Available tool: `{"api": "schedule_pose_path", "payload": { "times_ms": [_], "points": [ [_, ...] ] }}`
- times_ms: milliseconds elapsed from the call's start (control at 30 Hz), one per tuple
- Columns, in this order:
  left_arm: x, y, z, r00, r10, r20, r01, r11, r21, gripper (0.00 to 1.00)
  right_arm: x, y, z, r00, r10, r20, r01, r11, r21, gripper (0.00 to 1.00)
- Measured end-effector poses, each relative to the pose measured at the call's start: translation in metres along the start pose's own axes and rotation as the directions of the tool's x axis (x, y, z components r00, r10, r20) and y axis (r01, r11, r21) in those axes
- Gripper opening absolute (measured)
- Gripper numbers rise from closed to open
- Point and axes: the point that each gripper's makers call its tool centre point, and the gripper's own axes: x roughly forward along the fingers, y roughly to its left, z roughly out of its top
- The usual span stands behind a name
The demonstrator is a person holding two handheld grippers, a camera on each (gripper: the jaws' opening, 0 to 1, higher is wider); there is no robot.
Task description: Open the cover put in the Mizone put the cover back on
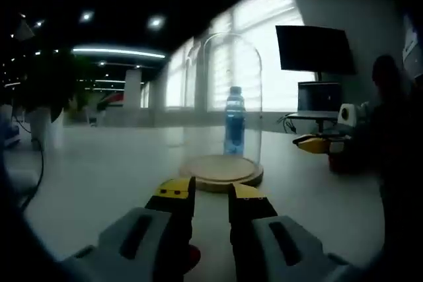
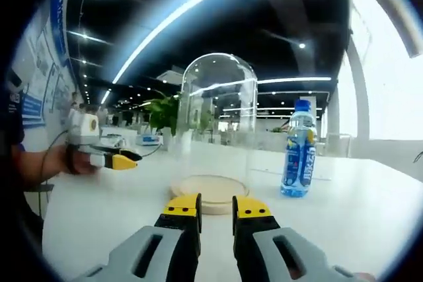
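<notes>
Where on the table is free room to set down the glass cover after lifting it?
Bare table lies between the wooden base and the Mizone bottle, and nearer than the bottle. Another bare patch sits left of the glass cover, between the base and the left gripper. Only the spots at bottle and base are occupied.

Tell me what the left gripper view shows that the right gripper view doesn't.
Left gripper view: a dark wall monitor and bright window blinds behind the table.

Right gripper view: green potted plants and wall posters.

Both: the clear glass dome cover on its round wooden base, the blue Mizone bottle standing on the white table, and each camera's own yellow-tipped tool.
</notes>
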Motion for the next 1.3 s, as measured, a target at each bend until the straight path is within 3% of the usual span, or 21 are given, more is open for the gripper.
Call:
{"api": "schedule_pose_path", "payload": {
  "times_ms": [1300],
  "points": [
    [-0.0005,0.0008,-0.0003,1.0,0.004,0.0,-0.004,1.0,-0.003,0.13,0.0005,0.0018,0.0001,1.0,0.0,-0.003,0.0,1.0,-0.016,0.12]
  ]
}}
